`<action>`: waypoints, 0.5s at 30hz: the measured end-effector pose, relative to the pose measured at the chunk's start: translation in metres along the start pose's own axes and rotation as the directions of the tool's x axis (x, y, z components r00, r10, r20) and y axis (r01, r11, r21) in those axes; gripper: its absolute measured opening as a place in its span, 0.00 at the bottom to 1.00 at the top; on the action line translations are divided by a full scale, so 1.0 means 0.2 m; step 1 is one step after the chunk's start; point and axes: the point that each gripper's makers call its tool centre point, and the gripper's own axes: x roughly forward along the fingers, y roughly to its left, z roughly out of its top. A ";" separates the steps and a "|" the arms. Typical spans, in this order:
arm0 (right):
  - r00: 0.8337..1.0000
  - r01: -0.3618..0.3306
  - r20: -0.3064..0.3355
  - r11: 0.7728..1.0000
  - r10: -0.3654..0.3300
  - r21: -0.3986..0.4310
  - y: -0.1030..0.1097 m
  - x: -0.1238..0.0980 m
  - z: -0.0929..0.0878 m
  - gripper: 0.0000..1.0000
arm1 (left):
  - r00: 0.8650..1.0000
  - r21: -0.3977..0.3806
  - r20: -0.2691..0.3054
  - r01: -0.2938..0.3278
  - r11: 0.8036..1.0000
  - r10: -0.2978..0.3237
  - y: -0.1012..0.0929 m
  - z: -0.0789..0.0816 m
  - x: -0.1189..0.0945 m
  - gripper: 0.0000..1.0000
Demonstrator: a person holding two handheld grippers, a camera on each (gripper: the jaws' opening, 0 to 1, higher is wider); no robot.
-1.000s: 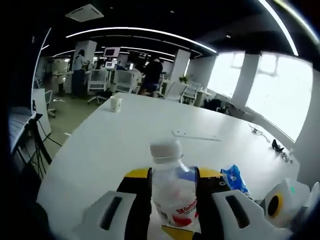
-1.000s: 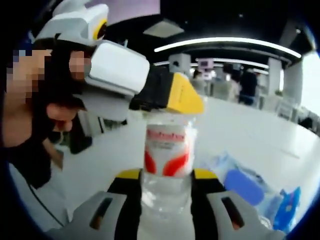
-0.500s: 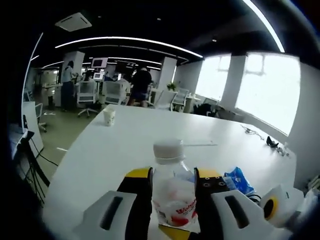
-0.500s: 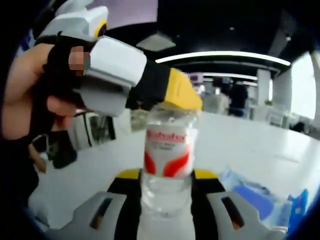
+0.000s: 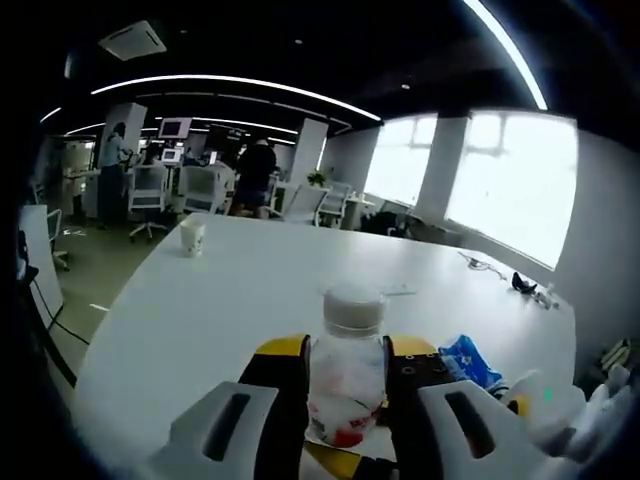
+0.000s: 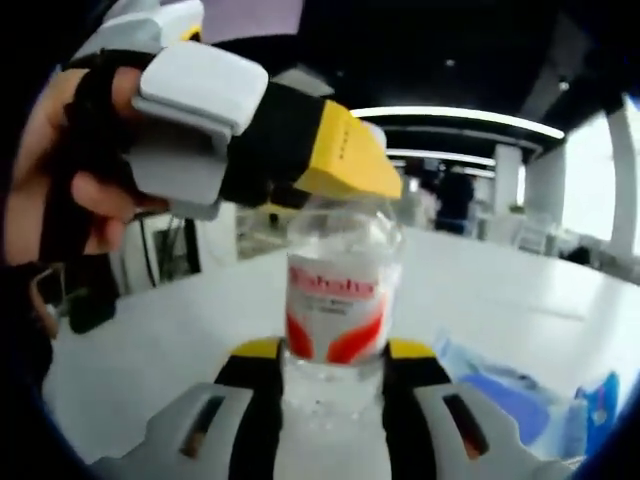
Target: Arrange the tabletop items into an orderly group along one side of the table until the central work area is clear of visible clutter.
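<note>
A clear water bottle [image 5: 346, 385] with a white cap and a red-and-white label [image 6: 335, 305] is held above the white table [image 5: 250, 290] by both grippers. My left gripper [image 5: 345, 352] is shut on its upper part, just under the cap. In the right gripper view the left gripper [image 6: 335, 170], held by a person's hand [image 6: 60, 190], reaches in from the upper left over the bottle's top. My right gripper [image 6: 335, 355] is shut on the bottle's lower body, below the label. Its white body [image 5: 545, 415] shows at the lower right of the left gripper view.
A blue packet [image 5: 470, 360] lies on the table right of the bottle, and the blue packet [image 6: 500, 385] is beside another blue item [image 6: 590, 420]. A paper cup [image 5: 191, 236] stands far left. Cables [image 5: 520, 283] lie near the right edge. Office chairs and people are beyond.
Both grippers keep their hold on the bottle. Both views have swung. In the right gripper view the left gripper has tilted and come closer over the bottle's top.
</note>
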 end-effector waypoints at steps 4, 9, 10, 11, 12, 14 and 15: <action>1.000 0.031 -0.004 0.999 -0.031 0.011 -0.01 0.00 -0.01 0.34 | 1.000 -0.015 0.005 0.021 1.000 -0.020 -0.01 0.00 0.01 0.26; 0.995 0.095 -0.015 0.995 -0.094 0.035 -0.02 0.00 -0.04 0.34 | 0.999 -0.021 -0.003 0.051 0.998 -0.051 -0.01 -0.03 0.03 0.26; 0.995 0.102 -0.015 0.994 -0.101 0.039 -0.02 0.00 -0.04 0.34 | 0.998 -0.024 -0.005 0.054 0.998 -0.055 -0.01 -0.03 0.03 0.26; 0.994 0.112 -0.015 0.993 -0.111 0.043 -0.02 0.00 -0.05 0.34 | 0.998 -0.026 -0.004 0.059 0.998 -0.060 -0.01 -0.03 0.03 0.26; 0.991 0.131 -0.008 0.990 -0.131 0.051 -0.03 0.00 -0.04 0.34 | 0.997 -0.030 0.005 0.072 0.997 -0.072 -0.02 -0.03 0.03 0.26; 0.988 0.151 0.003 0.986 -0.151 0.066 -0.03 0.00 -0.04 0.34 | 0.996 -0.028 0.008 0.086 0.996 -0.086 -0.03 -0.03 0.04 0.25; 0.988 0.156 0.004 0.985 -0.156 0.071 -0.03 0.00 -0.04 0.35 | 0.996 -0.028 0.007 0.090 0.996 -0.090 -0.03 -0.03 0.04 0.25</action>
